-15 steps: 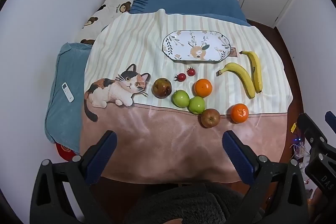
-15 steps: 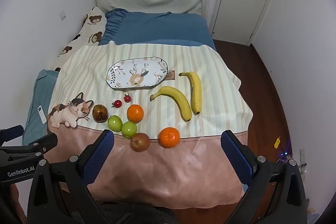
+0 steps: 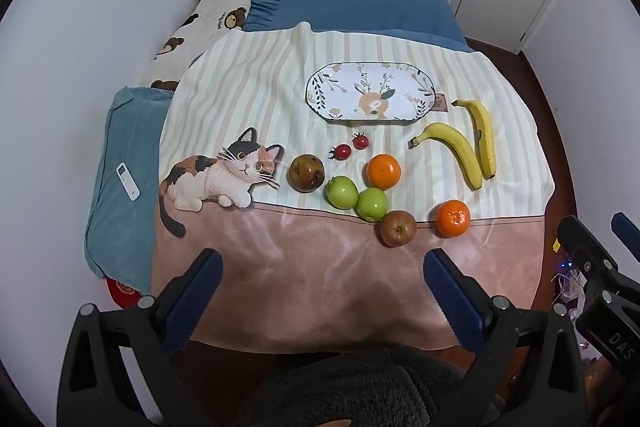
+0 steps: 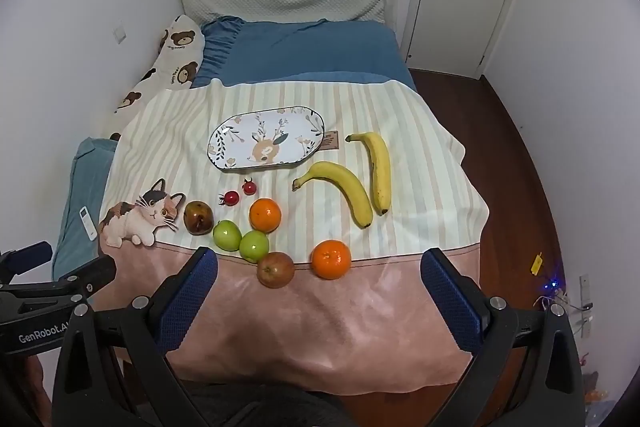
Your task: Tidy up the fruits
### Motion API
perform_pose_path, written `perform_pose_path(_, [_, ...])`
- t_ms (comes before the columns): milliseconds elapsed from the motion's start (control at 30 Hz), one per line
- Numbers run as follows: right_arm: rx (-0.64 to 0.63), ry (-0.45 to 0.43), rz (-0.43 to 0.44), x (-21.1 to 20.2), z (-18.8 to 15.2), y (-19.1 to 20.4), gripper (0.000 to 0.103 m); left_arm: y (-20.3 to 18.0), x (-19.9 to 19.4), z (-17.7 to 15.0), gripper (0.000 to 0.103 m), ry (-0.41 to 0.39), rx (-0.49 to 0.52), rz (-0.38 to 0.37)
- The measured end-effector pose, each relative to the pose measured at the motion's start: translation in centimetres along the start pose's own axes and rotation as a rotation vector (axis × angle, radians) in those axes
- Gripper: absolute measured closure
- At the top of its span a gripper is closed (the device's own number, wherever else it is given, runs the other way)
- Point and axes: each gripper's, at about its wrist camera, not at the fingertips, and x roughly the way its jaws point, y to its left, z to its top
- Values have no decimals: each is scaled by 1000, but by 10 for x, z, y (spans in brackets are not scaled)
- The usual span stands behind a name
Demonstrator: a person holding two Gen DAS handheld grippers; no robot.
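Left gripper fingers spread wide, nothing held. Right gripper likewise. Oval plate seen at 12 o'clock of fruits; bananas at 2 o'clock.

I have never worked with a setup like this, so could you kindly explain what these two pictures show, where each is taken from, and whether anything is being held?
There is no robot here: a person holds a two-finger gripper in each hand, and each carries a fisheye camera looking along its blue-padded fingers. One picture comes from the left gripper, the other from the right gripper. Both are open and hold nothing.

On the blanket over the bed lie a bare oval plate, two bananas, two oranges, two green apples, two brownish-red apples and two small red fruits. The fruit all lies beside the plate.
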Motion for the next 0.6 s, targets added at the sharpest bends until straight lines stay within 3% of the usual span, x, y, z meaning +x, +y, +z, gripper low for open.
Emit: perform_pose_path(600, [5,2,6,-1,3,1,0,-8,-8,9,0,-4,1,-5])
